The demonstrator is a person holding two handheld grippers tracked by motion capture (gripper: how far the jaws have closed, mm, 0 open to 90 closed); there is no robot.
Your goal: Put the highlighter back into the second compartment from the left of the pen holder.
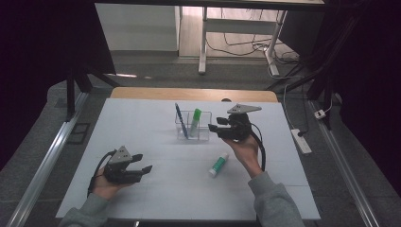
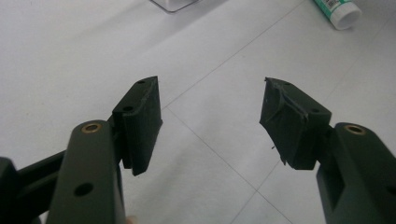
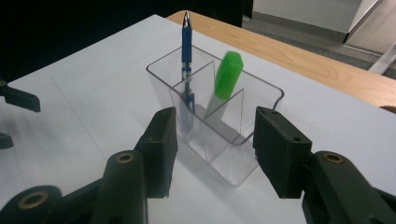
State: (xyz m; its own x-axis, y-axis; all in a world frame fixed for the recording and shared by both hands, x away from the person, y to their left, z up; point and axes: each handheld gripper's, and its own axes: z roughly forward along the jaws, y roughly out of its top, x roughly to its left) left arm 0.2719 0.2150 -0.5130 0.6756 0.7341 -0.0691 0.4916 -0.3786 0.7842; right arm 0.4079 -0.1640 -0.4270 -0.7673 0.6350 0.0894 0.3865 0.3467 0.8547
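A clear plastic holder [image 1: 192, 126] with dividers stands toward the far side of the white counter [image 1: 142, 123] and serves as the landmark here. A blue pen [image 3: 187, 56] stands upright in its rear compartment, and a green-capped marker [image 3: 226, 79] leans in the next one, so the work in hand looks like gathering writing things into the holder.

The right gripper [image 1: 218, 128] hovers just beside the holder. Its fingers [image 3: 161, 149] stand apart and hold nothing, the clear wall showing between them in the right gripper view. That fits a marker just dropped in.

A second green and white marker [image 1: 218, 164] lies flat on the counter, nearer the person than the holder and a little to its right, probably next to go in.

The left gripper [image 1: 143, 163] rests well to the holder's left and nearer the person, its fingers [image 2: 140, 121] wide apart and empty over bare counter, seemingly waiting out of the way.
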